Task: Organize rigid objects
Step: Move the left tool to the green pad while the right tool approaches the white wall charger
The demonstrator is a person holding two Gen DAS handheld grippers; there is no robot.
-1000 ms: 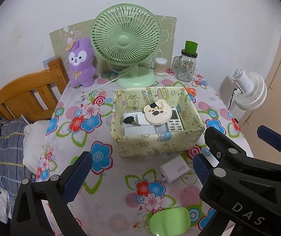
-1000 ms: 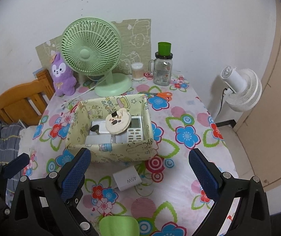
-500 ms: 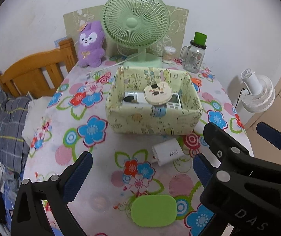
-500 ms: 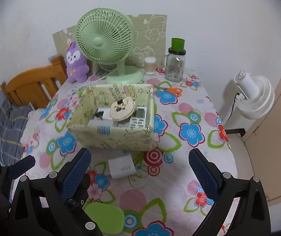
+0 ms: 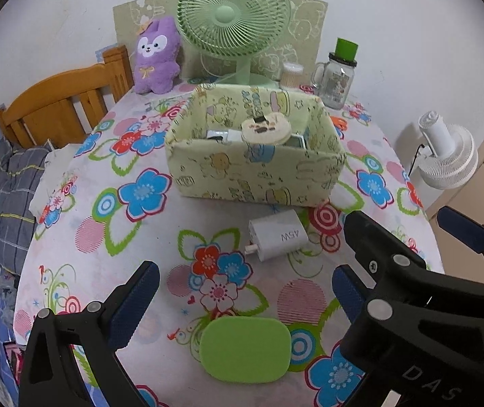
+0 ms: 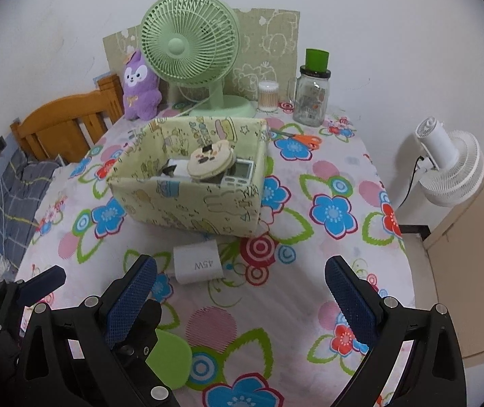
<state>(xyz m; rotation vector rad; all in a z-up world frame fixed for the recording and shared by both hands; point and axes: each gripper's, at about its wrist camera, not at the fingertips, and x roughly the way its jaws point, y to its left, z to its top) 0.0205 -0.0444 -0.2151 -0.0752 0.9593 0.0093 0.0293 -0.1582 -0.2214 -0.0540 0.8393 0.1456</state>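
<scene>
A flat green oval object point(image 5: 245, 349) lies on the flowered tablecloth near the front edge, just below my open left gripper point(image 5: 242, 295). Beyond it a white 45W charger point(image 5: 277, 237) lies in front of the pale yellow fabric box point(image 5: 255, 176). The box holds a round beige cartoon disc point(image 5: 265, 129), a remote and other white items. My right gripper point(image 6: 240, 300) is open and empty, hovering short of the charger point(image 6: 198, 263). The left gripper's fingers point(image 6: 42, 283) partly hide the green oval point(image 6: 167, 359) in the right wrist view.
At the back of the table stand a green fan point(image 5: 233, 17), a purple plush point(image 5: 155, 57), a swab container point(image 6: 268, 96) and a glass jar point(image 6: 311, 98). Orange scissors point(image 6: 301, 139) lie behind the box. A white fan point(image 6: 448, 166) stands off the table's right edge, a wooden headboard point(image 5: 62, 101) on the left.
Both grippers have pulled back toward the table's front edge and dropped lower, staying open. The green oval now shows fully between the left fingers; the box is seen more from the side.
</scene>
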